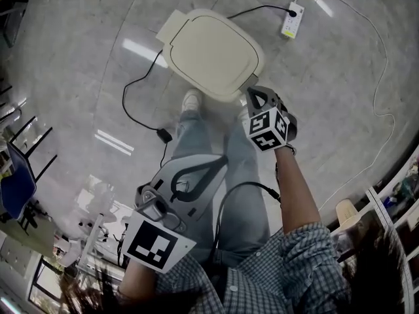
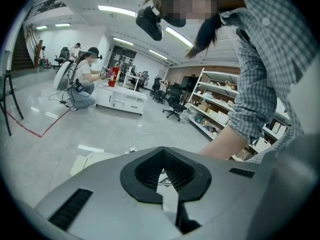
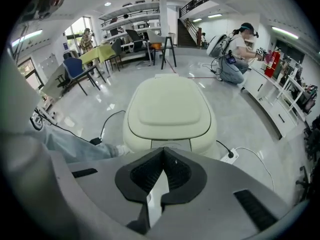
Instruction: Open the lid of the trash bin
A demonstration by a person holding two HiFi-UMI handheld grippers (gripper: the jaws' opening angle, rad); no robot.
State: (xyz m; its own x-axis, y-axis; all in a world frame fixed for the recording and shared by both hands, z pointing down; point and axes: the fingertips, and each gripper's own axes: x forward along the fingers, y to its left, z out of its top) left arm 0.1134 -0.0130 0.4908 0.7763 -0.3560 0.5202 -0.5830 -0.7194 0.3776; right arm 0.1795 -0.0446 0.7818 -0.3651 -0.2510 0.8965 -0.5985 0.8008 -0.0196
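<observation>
The cream trash bin [image 1: 211, 52] stands on the floor ahead of my feet with its lid [image 3: 169, 107] down flat. My right gripper [image 1: 253, 95] hovers just above the bin's near edge, shut, with nothing between its jaws. In the right gripper view it [image 3: 162, 153] points at the small front panel below the lid. My left gripper [image 1: 216, 165] hangs lower, over my thigh, well short of the bin, and is also shut and empty. A corner of the bin [image 2: 90, 160] shows behind the left gripper [image 2: 163, 152] in its own view.
A white power strip [image 1: 292, 19] lies beyond the bin, and a black cable with an adapter [image 1: 163, 136] runs along the floor to the left. A blue chair [image 1: 16, 182] and shelving [image 1: 393, 208] line the edges. Another person [image 3: 231, 58] crouches farther back.
</observation>
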